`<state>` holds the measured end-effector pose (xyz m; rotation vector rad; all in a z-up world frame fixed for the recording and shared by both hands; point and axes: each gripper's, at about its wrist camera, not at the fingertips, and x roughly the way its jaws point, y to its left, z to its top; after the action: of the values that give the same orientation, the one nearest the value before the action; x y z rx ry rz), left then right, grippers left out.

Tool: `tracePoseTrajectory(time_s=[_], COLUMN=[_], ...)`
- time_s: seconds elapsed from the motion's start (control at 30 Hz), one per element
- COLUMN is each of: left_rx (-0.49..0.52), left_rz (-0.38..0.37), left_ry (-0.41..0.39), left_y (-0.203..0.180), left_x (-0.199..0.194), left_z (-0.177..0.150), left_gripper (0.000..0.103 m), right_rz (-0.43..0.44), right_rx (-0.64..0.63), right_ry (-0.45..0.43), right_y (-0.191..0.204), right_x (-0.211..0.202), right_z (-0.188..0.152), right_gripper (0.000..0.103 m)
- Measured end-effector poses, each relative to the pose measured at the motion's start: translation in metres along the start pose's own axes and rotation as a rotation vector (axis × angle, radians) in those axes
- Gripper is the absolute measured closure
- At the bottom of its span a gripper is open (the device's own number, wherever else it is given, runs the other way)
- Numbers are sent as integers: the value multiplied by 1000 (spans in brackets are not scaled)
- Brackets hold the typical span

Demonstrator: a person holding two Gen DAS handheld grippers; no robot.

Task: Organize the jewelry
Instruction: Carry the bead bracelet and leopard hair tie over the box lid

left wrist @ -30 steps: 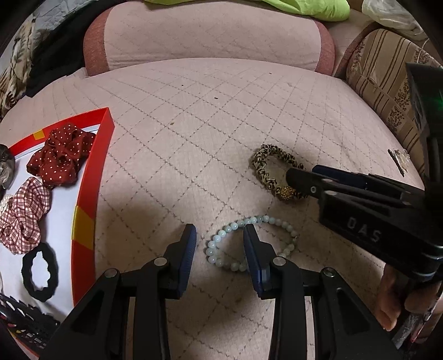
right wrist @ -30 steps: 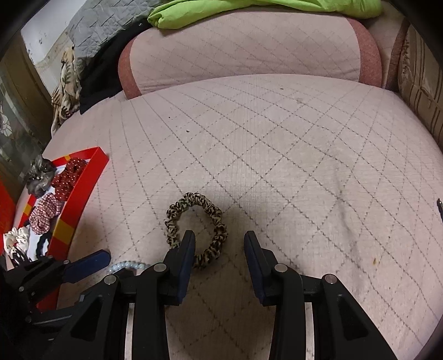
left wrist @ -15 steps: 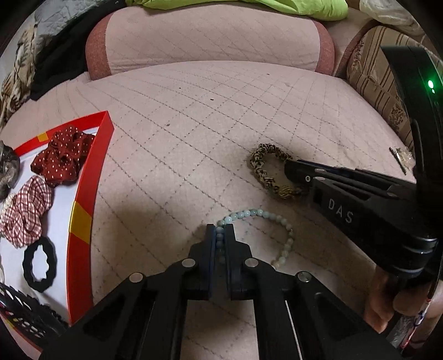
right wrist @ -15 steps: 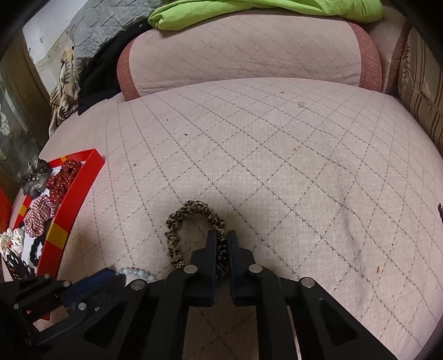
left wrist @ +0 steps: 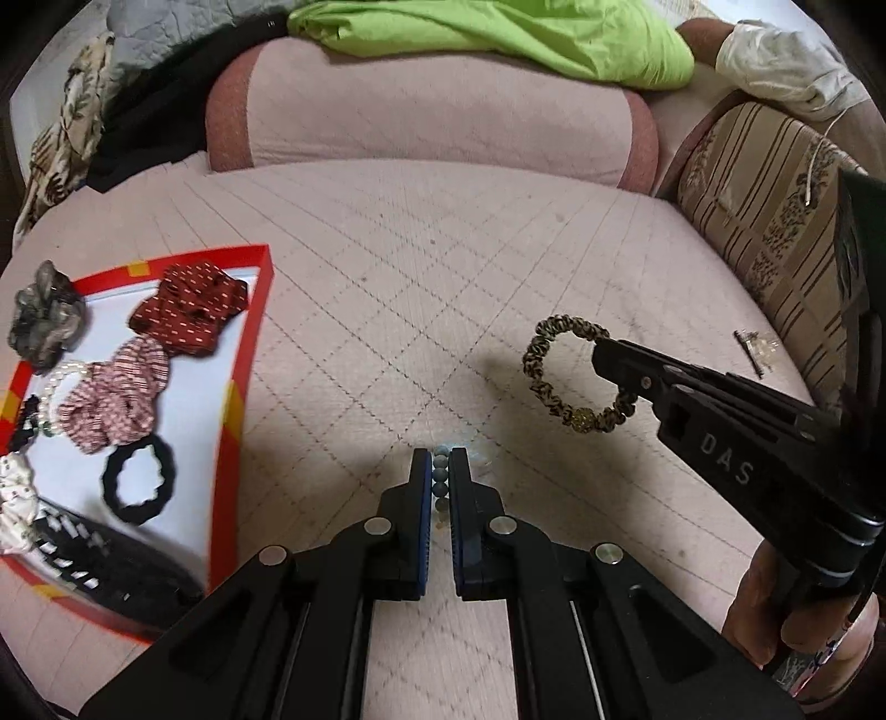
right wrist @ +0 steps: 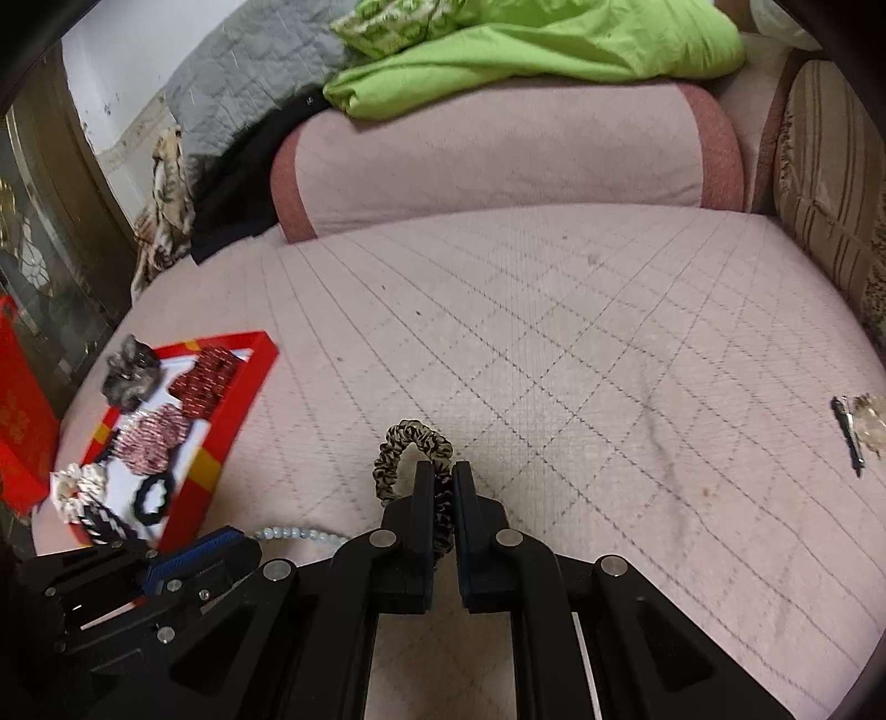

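My left gripper point(left wrist: 441, 462) is shut on a pale green bead bracelet point(left wrist: 441, 476) and holds it above the pink quilted cushion; the bracelet also shows in the right wrist view point(right wrist: 293, 534). My right gripper point(right wrist: 443, 473) is shut on a leopard-print scrunchie point(right wrist: 404, 443), lifted off the cushion; the scrunchie also shows in the left wrist view point(left wrist: 554, 382), hanging from the right gripper point(left wrist: 601, 349). A red-rimmed tray point(left wrist: 243, 376) at the left holds several scrunchies and a pearl bracelet point(left wrist: 52, 387).
A pink bolster point(left wrist: 432, 116) with green cloth point(left wrist: 498, 39) lies at the back. A striped pillow point(left wrist: 775, 221) is at the right. A small hair clip point(right wrist: 853, 426) lies on the cushion at the far right. A red box point(right wrist: 22, 399) stands left of the tray.
Both grippers closed from open, the left on the bead bracelet and the right on the leopard scrunchie, then lifted them off the cushion.
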<state>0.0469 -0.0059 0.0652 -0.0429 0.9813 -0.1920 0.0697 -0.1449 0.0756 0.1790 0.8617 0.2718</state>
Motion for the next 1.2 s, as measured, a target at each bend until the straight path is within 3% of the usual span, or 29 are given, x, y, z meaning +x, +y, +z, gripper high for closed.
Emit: tracePoseTrajectory(time_s=[0.3, 0.67, 1.2], left_rx=[29, 72, 29], left_rz=[44, 153, 193], left_ry=[-78, -164, -230], left_y=[-5, -12, 1], left_x=[-58, -115, -168], left_z=[-10, -28, -45], left_gripper=[98, 98, 98], right_rz=[0, -18, 3], right_rx=[1, -57, -110], right_ry=[-48, -87, -126], right_y=[12, 38, 79], right_x=[-50, -94, -135], right_z=[-16, -39, -56], right_gripper=[96, 96, 96])
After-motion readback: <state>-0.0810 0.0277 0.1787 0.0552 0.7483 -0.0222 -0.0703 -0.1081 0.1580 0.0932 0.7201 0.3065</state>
